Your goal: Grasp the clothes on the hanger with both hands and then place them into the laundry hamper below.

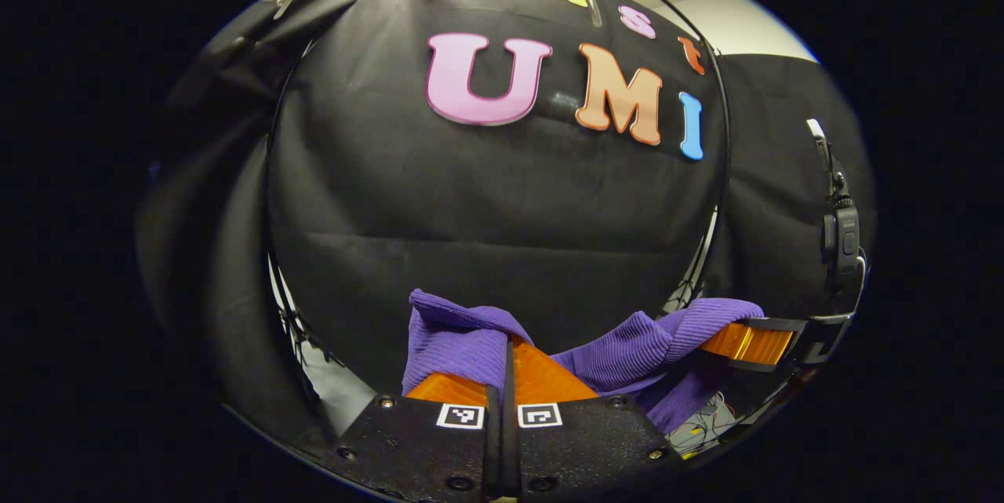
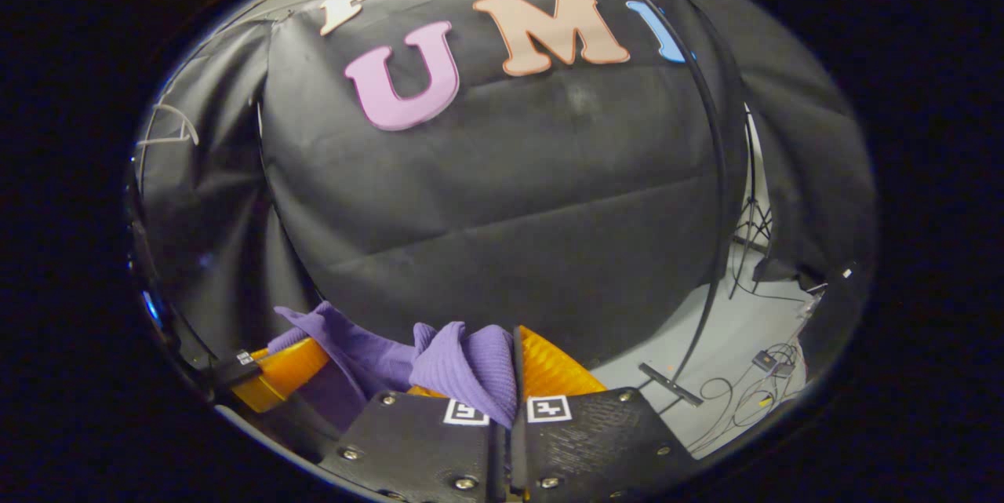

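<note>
1. Both tools are gripping the purple garment (image 1: 463, 338): the left tool (image 1: 508, 366) is clamped nearly closed on one bunched corner, and the right tool (image 2: 514, 366) is pinching another fold the same way.
2. The cloth is spanning between them, sagging slightly; in the left gripper view the right tool is sitting off to the right with fabric draped over it.
3. The grasp seems done, so I am judging that the lowering into the hamper is what is remaining (no hamper is in sight to confirm).
4. The hanger is hard to make out, so whether the garment is hanging on it or free is unclear.
5. The garment's lower part is cut off beneath the tools.
</note>
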The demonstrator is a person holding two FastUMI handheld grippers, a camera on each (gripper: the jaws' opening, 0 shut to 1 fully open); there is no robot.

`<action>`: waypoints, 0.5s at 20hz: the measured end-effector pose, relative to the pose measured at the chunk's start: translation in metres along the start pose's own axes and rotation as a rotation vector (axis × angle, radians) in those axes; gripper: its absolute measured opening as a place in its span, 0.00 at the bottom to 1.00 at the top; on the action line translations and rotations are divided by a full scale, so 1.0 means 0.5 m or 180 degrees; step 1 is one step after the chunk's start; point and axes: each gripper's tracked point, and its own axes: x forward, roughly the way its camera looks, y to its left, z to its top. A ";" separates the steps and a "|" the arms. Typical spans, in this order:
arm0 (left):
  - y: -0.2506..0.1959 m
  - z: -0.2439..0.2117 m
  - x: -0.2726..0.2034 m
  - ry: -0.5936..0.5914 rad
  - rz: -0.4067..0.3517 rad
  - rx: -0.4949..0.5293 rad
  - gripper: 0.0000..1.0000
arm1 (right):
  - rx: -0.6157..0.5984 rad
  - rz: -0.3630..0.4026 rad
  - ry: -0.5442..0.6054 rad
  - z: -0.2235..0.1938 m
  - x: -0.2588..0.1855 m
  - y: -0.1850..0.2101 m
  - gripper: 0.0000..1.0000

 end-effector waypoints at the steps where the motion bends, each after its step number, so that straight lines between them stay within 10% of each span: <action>1: 0.003 -0.021 0.006 0.0067 0.0012 -0.0012 0.01 | -0.0009 -0.0045 0.0085 -0.031 0.003 -0.012 0.09; 9: 0.006 -0.146 0.017 0.0559 0.0100 0.0054 0.09 | -0.0217 -0.0264 0.0490 -0.131 0.007 -0.052 0.20; 10: 0.006 -0.170 0.022 0.0706 0.0117 -0.0005 0.38 | -0.0213 -0.0266 0.0452 -0.120 0.004 -0.053 0.26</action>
